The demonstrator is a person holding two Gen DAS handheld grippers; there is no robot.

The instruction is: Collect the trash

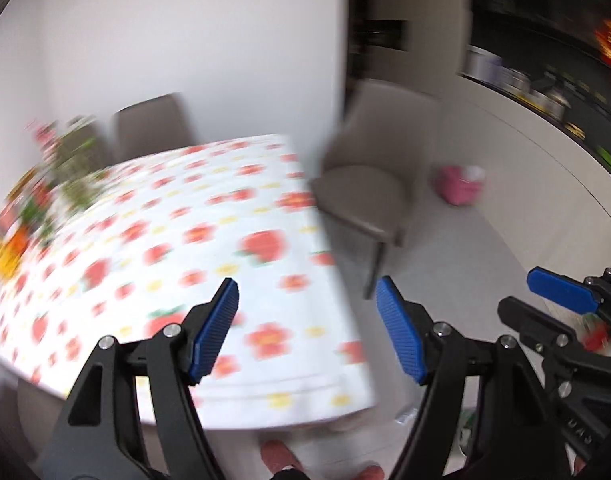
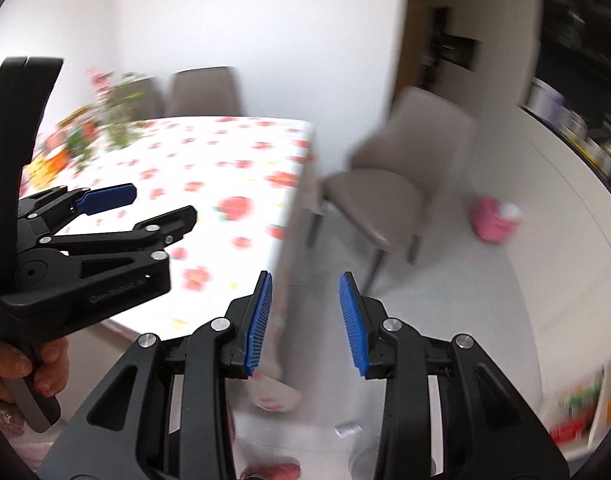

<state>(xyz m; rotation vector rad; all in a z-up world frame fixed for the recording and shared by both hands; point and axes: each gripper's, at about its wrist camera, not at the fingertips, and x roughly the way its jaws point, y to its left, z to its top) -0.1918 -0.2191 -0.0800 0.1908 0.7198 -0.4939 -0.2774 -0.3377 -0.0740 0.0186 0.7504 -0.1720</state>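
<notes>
Both views are motion-blurred. My left gripper (image 1: 307,328) is open and empty, held above the near right corner of a table with a strawberry-print cloth (image 1: 177,240). My right gripper (image 2: 305,320) is open and empty, just right of that table's edge (image 2: 225,184), over the floor. A small white wrapper (image 2: 347,429) lies on the floor below it. A pink bin (image 2: 494,220) with something white inside stands on the floor by the far cabinet; it also shows in the left wrist view (image 1: 460,185). Each gripper shows in the other's view: the left gripper (image 2: 145,204) and the right gripper (image 1: 545,300).
Grey chairs stand at the table's right end (image 1: 369,184) and far side (image 1: 153,124). Flowers and colourful packets (image 1: 37,184) crowd the table's far left. A white cabinet with cans on its dark counter (image 1: 537,92) runs along the right. Colourful items (image 2: 577,412) sit low at right.
</notes>
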